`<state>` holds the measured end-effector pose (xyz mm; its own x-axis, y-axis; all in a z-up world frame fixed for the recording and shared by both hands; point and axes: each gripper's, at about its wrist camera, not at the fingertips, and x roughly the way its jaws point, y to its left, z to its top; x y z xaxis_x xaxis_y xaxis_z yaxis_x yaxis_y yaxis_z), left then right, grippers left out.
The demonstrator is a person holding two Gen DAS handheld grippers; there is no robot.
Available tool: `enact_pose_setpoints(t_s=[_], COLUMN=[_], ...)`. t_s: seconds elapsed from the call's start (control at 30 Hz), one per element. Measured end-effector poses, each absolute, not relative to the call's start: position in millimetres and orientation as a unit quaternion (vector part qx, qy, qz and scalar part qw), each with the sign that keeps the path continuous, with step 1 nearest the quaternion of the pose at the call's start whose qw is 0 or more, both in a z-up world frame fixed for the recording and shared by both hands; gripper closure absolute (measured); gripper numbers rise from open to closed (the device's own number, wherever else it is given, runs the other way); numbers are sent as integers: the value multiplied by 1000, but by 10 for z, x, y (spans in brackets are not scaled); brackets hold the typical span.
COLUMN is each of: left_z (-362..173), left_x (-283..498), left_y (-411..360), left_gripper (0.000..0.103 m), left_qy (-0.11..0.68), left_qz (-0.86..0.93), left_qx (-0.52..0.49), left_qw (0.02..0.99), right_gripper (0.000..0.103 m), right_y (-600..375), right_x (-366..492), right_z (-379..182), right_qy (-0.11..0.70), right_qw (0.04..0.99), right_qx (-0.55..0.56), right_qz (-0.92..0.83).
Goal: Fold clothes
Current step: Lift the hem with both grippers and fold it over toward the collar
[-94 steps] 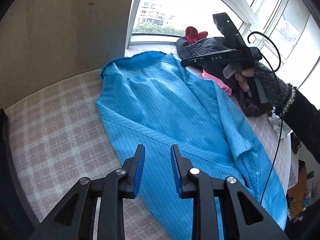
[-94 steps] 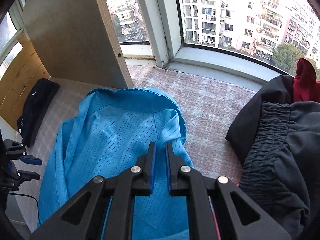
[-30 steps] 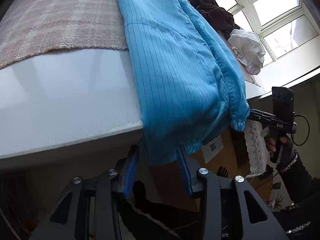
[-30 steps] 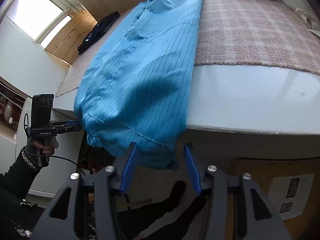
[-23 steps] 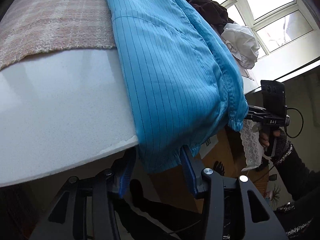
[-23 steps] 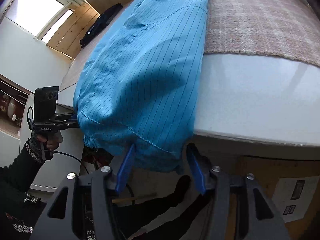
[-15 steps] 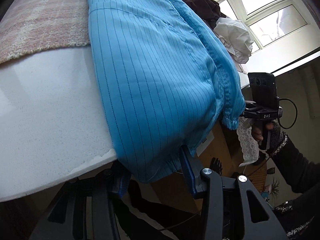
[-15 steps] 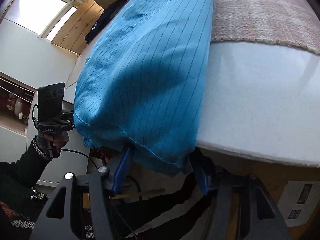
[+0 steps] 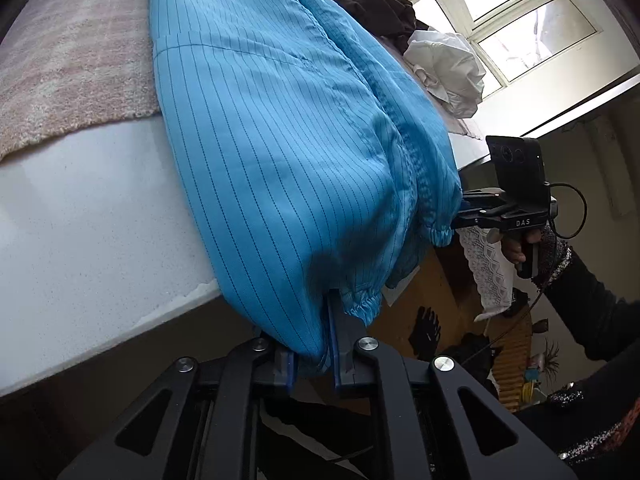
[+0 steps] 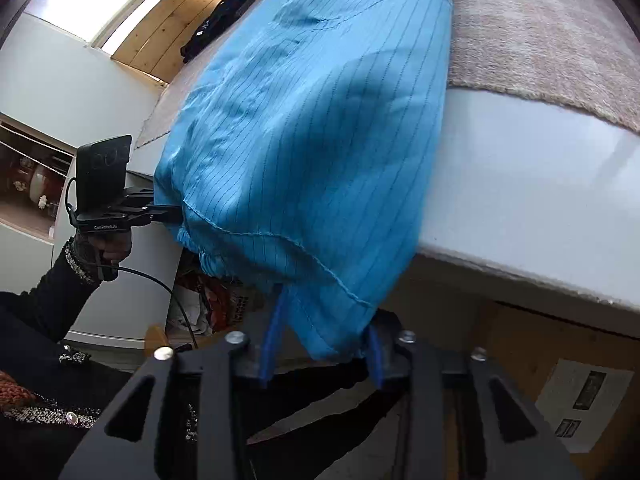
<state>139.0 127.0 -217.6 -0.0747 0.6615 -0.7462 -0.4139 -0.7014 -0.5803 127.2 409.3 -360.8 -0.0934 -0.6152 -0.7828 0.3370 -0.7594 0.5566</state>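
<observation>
White counter (image 9: 92, 216), smooth face with a gritty speckle, its rounded front edge running just above both my tools. A pink-beige plaid mat (image 9: 68, 52) covers the top, woolly, fringe stopping short of the edge.

One blue garment (image 9: 280, 128), thin slick cloth with fine dark pinstripes, lies along the counter away from me and hangs over the edge toward the tools. Gathered elastic hem (image 9: 362, 300) at the bottom, puckered.

Left tool (image 9: 310, 354): blue pads clamped on the hanging hem at its left corner, cloth bunched between them. Right tool (image 10: 320, 350): fingers apart, the other hem corner hanging down between them; I cannot tell whether either pad touches it.

Open air below the counter edge, under both tools.

Far beyond the left tool, on the mat: one dark brown clothes heap (image 9: 372, 0), one crumpled white piece (image 9: 448, 68). Far left of the right tool, one flat black item (image 10: 224, 12) by wooden panels.
</observation>
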Motion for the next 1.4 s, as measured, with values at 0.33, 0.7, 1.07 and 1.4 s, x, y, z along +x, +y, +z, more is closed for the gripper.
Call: enact_pose_setpoints(t_s=[0.33,0.7,1.07,1.4], left_z=[-2202,-1055,-404,-1089], left_x=[1374,1320,226,-992], left_y=[1313,1049,1098,1224], left_gripper=[100,101,101,101], left_qy=[-93,-190,-272,-268], left_qz=[705,700,715,725], left_qx=[-579,-502,-462,-542], left_qw=[398,471,450,329], right_gripper=[97,98,98,95], right_y=[3905,4155,4302,4294], right_x=[1177,1332,276,-934], right_z=[-3633,-2524,-1880,-2650], right_qy=[-90,-122,-220,-249], right_qw=[333,350,361,326], right_qx=[593,511,449,570], right_qz=[-728,-775,-787,-712])
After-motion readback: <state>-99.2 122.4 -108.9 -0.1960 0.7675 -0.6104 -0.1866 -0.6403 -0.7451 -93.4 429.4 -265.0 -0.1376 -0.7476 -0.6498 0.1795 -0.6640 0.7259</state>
